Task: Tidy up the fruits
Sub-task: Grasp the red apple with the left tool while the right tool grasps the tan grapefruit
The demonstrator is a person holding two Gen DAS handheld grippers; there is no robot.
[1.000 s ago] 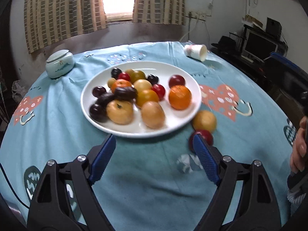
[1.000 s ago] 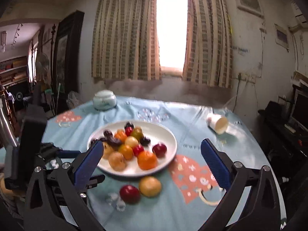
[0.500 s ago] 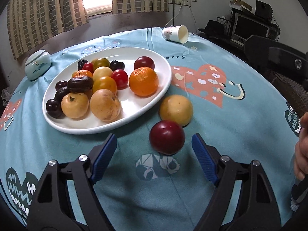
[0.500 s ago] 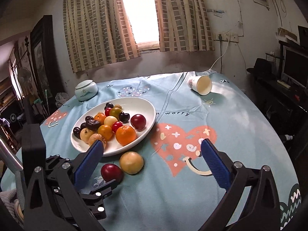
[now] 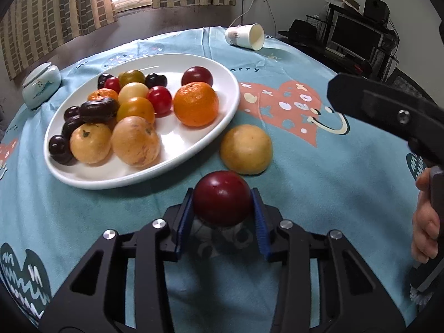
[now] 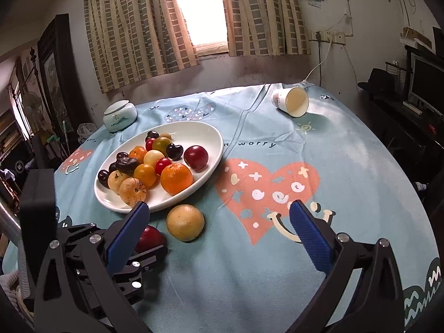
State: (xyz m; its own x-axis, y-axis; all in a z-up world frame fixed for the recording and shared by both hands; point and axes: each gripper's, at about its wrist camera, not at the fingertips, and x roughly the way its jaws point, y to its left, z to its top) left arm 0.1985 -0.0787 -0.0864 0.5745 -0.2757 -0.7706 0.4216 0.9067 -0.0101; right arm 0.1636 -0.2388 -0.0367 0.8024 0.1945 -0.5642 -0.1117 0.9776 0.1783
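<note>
My left gripper is shut on a dark red plum on the blue tablecloth, just in front of the white plate. The plum also shows in the right wrist view, half hidden behind my right finger. A yellow round fruit lies on the cloth beside the plate's rim; it also shows in the right wrist view. The plate holds an orange, another red plum and several small fruits. My right gripper is open and empty above the cloth.
A paper cup lies on its side at the far edge of the round table. A small lidded ceramic jar stands at the far left. Monitors and dark furniture stand to the right, beyond the table.
My left gripper moved forward around the red plum and closed on it. My right gripper came lower and closer to the table and stayed open.
</note>
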